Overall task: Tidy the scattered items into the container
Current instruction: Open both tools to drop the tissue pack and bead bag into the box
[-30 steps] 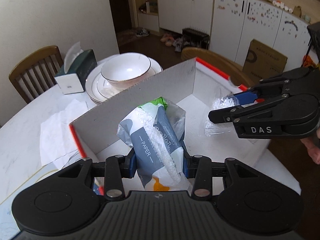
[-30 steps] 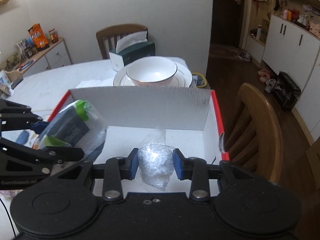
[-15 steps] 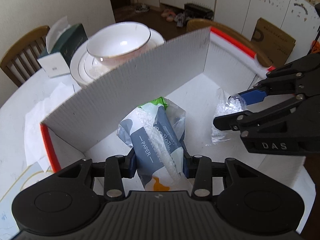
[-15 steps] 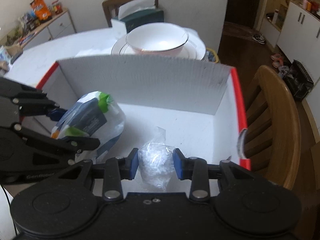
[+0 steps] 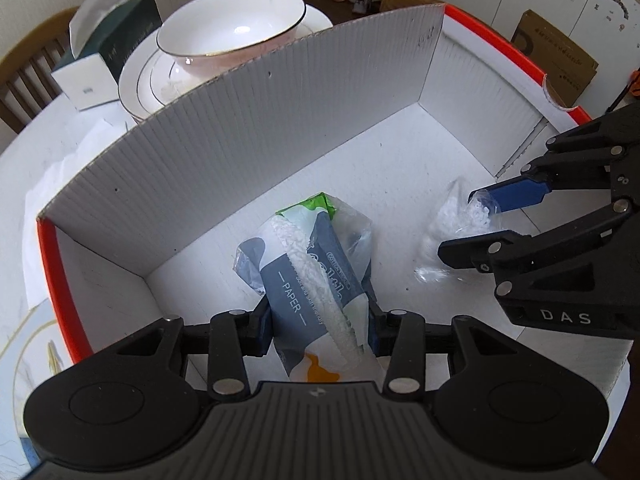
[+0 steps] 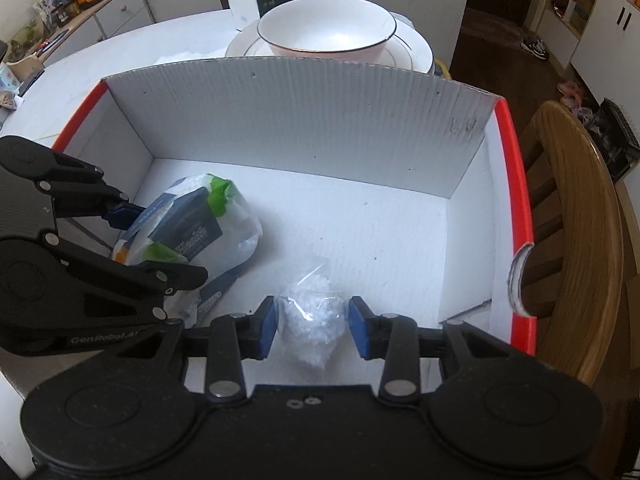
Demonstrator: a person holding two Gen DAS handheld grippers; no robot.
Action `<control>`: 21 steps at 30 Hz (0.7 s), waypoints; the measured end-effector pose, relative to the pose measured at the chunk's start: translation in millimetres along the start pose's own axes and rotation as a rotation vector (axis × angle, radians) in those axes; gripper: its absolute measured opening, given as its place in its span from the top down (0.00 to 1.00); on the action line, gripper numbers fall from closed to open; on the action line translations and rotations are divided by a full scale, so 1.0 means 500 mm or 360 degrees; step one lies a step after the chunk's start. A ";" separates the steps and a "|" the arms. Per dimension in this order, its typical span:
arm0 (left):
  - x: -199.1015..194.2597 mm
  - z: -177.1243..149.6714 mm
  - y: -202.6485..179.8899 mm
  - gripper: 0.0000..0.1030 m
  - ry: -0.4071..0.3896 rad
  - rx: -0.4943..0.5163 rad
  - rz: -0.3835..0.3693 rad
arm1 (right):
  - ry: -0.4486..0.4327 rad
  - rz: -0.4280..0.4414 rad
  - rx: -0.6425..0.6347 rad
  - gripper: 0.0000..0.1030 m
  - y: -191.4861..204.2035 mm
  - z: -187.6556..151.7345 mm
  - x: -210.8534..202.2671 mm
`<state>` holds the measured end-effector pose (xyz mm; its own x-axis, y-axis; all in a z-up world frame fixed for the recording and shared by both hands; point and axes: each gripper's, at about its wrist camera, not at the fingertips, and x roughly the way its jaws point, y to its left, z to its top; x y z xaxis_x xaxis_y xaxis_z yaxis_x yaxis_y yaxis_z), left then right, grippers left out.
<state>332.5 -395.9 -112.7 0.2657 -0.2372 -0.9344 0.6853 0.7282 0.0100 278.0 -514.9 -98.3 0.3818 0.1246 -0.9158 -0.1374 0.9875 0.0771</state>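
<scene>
I have both grippers down inside the white container point(image 6: 304, 120), a corrugated box with red rims that stands on the table point(image 5: 60, 140), in front of the stacked bowl point(image 6: 326, 26) and the tissue box point(image 5: 116, 48).

My left gripper point(image 5: 318, 326) pinches the paper pack point(image 5: 312, 276), a plastic-wrapped packet printed "PAPER"; its far end seems to touch the box floor, and the jaws have just been opening a little with the pack between them. My right gripper point(image 6: 312, 326) has its jaws just opening too: a gap shows at each blue pad, so the small clear bag point(image 6: 314, 320) of white bits sits between them, no more pressed.

To finish this step well, I would spread both pairs of jaws fully and lift straight up, so that no plastic film catches on a pad and comes out again.

The near wall of the box is hidden under the gripper bodies. I cannot tell what the white bits are, or if the bag rests flat.
</scene>
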 end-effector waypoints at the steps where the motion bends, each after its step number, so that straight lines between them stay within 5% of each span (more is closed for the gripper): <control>1: 0.002 0.001 0.001 0.59 0.0012 -0.0005 -0.0005 | 0.0008 -0.0002 -0.0001 0.62 0.000 0.001 0.000; 16: -0.012 -0.007 0.001 0.42 -0.0014 0.0017 -0.0030 | -0.0054 0.0027 -0.0044 0.40 0.007 0.005 -0.031; 21: -0.042 -0.020 0.003 0.42 -0.0077 0.0003 -0.0052 | -0.0163 0.0062 -0.0102 0.24 0.014 -0.003 -0.072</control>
<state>321.4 -383.4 -96.8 0.2756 -0.2919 -0.9159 0.6956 0.7182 -0.0196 261.9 -512.6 -65.4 0.4658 0.1753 -0.8673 -0.2106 0.9740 0.0837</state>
